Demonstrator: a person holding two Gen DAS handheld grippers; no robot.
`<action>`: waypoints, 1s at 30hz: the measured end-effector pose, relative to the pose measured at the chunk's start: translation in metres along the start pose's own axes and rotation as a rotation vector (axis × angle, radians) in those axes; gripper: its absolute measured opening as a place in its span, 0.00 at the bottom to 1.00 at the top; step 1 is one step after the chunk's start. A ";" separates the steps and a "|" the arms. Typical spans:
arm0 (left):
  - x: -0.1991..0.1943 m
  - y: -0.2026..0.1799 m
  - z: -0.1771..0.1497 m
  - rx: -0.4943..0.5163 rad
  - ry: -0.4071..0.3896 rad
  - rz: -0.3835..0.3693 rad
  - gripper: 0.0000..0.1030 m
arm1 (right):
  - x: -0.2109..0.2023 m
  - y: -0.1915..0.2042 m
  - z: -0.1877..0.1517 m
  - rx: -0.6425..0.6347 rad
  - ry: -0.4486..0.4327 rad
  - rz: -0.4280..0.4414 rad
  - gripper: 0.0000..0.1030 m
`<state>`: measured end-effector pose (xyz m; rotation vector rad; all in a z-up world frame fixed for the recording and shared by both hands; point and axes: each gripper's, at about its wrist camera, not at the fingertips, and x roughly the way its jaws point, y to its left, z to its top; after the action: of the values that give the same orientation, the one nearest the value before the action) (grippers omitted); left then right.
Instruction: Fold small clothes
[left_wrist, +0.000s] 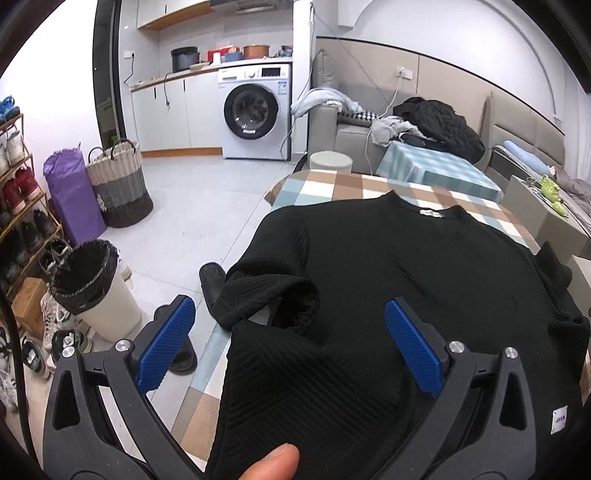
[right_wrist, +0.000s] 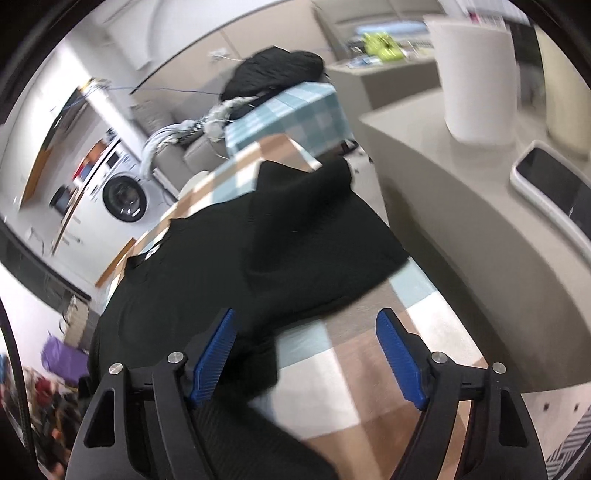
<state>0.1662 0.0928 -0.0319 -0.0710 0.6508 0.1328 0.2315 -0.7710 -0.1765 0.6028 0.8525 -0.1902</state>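
A black knitted sweater (left_wrist: 406, 266) lies spread flat on a table with a checked cloth (left_wrist: 332, 184), collar and label at the far side. Its left sleeve is folded in near the table's edge. My left gripper (left_wrist: 290, 306) hovers open above that sleeve and the hem, blue pads wide apart and nothing pressed between them. A thumb (left_wrist: 273, 461) shows at the bottom. In the blurred right wrist view the sweater (right_wrist: 221, 258) fills the left and middle. My right gripper (right_wrist: 306, 317) stands open over its right edge and the bare cloth (right_wrist: 332, 369), pads clear of the fabric.
Left of the table stand a lined waste bin (left_wrist: 92, 291), a woven basket (left_wrist: 118, 184), a purple bag (left_wrist: 70, 192) and a shoe rack (left_wrist: 18, 184). A washing machine (left_wrist: 255, 110) and a sofa with a black jacket (left_wrist: 439, 122) are behind. A beige counter (right_wrist: 443, 184) with a phone (right_wrist: 554, 184) adjoins on the right.
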 end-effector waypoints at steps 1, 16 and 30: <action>0.007 -0.002 0.001 0.000 0.003 0.001 0.99 | 0.006 -0.006 0.004 0.016 0.005 -0.007 0.74; 0.039 -0.019 0.000 0.008 0.038 0.015 0.99 | 0.045 -0.035 0.042 0.038 0.008 -0.082 0.50; 0.045 -0.031 0.004 0.025 0.035 0.002 0.99 | -0.013 0.002 0.045 0.000 -0.199 -0.037 0.12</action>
<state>0.2087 0.0669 -0.0556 -0.0489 0.6869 0.1252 0.2530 -0.7962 -0.1433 0.5584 0.6718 -0.2791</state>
